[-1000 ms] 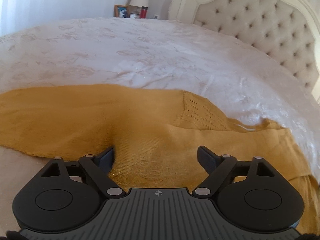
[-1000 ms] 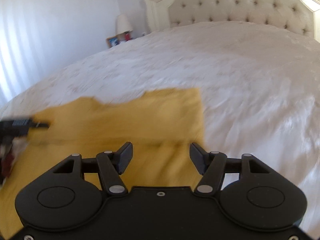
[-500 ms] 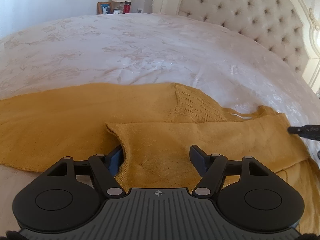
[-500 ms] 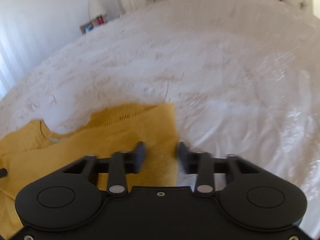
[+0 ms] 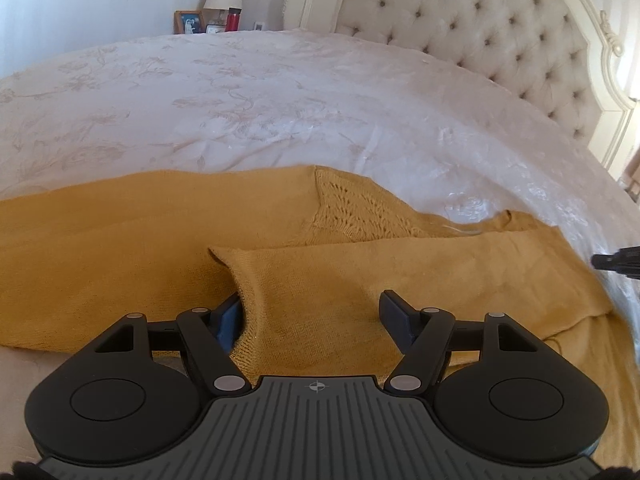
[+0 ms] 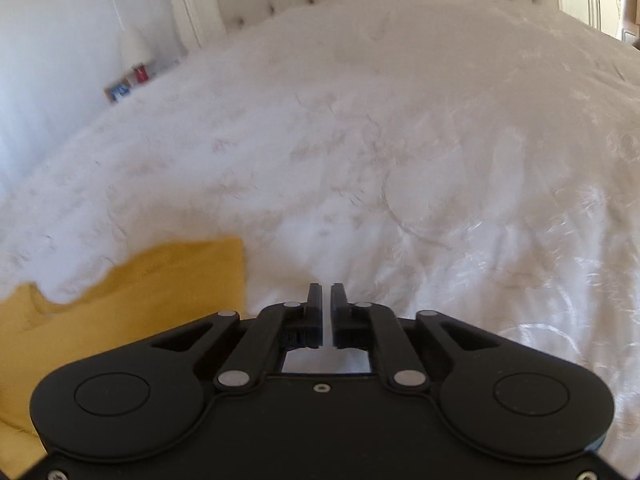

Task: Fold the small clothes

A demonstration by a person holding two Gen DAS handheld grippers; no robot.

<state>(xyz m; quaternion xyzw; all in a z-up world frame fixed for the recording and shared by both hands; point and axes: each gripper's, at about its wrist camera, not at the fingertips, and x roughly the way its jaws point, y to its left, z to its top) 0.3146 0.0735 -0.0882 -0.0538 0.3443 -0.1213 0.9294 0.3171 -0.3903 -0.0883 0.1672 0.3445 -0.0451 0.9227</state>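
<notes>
**A:** A mustard-yellow knit top [image 5: 132, 248] lies spread across the near part of a white bedspread [image 5: 280, 112], one sleeve [image 5: 400, 264] laid over its body. What changed in the last second?

**B:** The sleeve was not folded a second ago; now it crosses the garment. The left gripper [image 5: 314, 312] barely shifted: its fingers stand wide with the sleeve's cuff end between them, the left finger tucked behind the cuff's edge, neither visibly pressing.

**A:** And the right gripper [image 6: 326, 300]?

**B:** It swung off the cloth to bare bedspread, the yellow hem [image 6: 180, 268] now to its left. Its fingers, wide a second ago, are narrow with nothing between them, and just starting to part.

**A:** Meaning?

**B:** Likely one sleeve fold done; the second sleeve and the body folds appear to remain.
</notes>
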